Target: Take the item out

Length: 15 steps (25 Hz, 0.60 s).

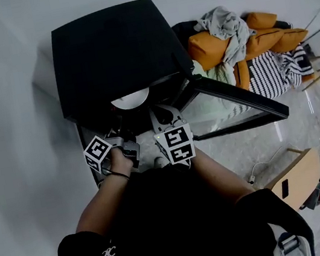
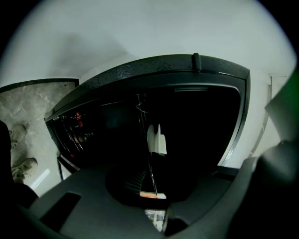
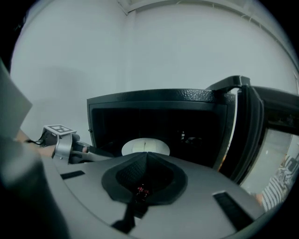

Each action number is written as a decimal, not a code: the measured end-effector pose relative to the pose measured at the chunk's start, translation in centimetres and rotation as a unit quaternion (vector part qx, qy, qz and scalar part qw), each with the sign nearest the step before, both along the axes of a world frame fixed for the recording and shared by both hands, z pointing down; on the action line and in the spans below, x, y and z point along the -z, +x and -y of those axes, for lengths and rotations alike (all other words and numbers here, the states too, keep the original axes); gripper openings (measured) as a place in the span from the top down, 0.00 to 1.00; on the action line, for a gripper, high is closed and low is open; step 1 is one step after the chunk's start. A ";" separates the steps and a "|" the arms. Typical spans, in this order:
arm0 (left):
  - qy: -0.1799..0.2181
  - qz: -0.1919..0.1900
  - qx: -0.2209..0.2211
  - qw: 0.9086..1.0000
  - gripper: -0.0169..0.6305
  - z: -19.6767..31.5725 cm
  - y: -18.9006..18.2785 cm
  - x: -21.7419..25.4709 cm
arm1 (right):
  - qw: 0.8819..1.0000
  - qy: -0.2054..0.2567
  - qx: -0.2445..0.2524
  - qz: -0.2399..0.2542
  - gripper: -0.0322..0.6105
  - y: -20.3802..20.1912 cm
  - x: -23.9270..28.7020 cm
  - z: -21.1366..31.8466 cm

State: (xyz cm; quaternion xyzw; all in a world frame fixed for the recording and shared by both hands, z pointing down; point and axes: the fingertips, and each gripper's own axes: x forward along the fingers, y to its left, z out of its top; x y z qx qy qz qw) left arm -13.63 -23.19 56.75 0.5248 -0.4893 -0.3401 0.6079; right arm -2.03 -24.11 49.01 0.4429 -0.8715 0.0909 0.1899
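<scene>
Right gripper view shows your right gripper (image 3: 146,155) pressed together and empty, aimed at the white plate (image 3: 135,145). The plate lies flat, face up, round with no long axis, inside the open black oven (image 3: 154,99). Your left gripper (image 2: 150,158) looks closed too.

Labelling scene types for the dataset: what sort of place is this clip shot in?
Probably a lived-in home room, or a mock-up of one: a black microwave oven stands open with a white plate inside, and clothes lie heaped on orange cushions beside it.
</scene>
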 end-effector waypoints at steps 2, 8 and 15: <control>-0.001 -0.001 -0.003 1.000 0.90 -0.4 0.1 0.0 | 1.000 -0.016 -0.014 0.023 0.94 -0.5 -0.4 0.4; -0.003 -0.001 -0.008 1.000 0.90 -0.5 0.3 -0.2 | 0.967 -0.162 -0.056 0.190 0.91 -1.3 -1.5 1.2; 0.000 -0.005 -0.012 1.000 0.90 -0.5 0.3 -0.4 | 0.822 -0.348 -0.139 0.429 0.73 -0.6 -3.4 2.6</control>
